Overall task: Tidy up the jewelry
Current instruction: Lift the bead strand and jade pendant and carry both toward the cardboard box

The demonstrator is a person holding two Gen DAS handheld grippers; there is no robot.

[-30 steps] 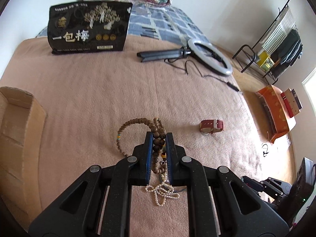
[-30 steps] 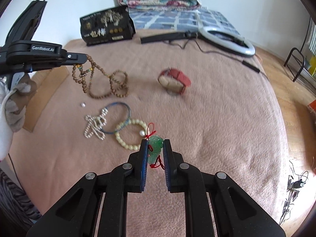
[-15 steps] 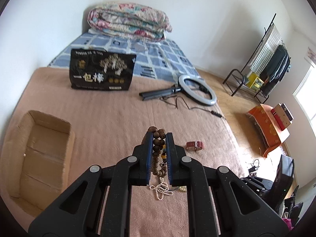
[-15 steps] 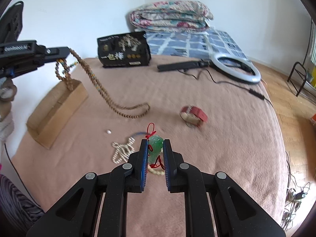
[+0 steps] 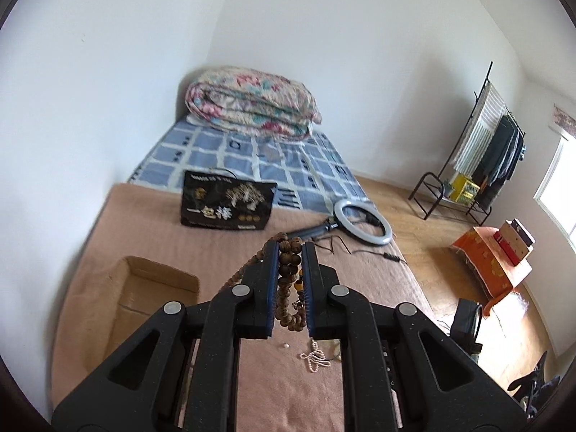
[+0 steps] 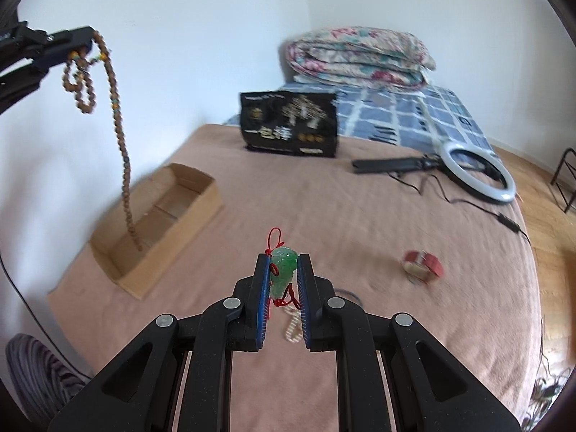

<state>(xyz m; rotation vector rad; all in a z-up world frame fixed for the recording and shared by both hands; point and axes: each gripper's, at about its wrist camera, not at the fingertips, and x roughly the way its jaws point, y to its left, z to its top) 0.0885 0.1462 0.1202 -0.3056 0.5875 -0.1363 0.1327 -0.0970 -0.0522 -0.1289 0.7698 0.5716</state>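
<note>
My left gripper [image 5: 290, 248] is shut on a brown wooden bead necklace [image 5: 288, 277], held high above the bed. In the right wrist view the left gripper [image 6: 84, 41] shows at upper left, and the necklace [image 6: 118, 122] hangs down from it with its lower end inside the open cardboard box [image 6: 201, 208]. My right gripper [image 6: 283, 261] is shut on a green jade pendant [image 6: 282, 270] with a red cord, above the brown blanket. A pearl strand [image 5: 315, 358] and a loose pearl [image 5: 286, 345] lie on the blanket below. A red watch [image 6: 421, 264] lies to the right.
The cardboard box [image 5: 144, 298] sits at the blanket's left. A black bag [image 5: 226, 205], a ring light [image 5: 361, 223] with its cable, and a folded quilt [image 5: 252, 104] lie further back. A clothes rack [image 5: 478, 165] and an orange stool [image 5: 489, 262] stand on the floor at right.
My left gripper has lifted the wooden bead necklace off the blanket and carried it left over the box. My right gripper has risen with the jade pendant.
</note>
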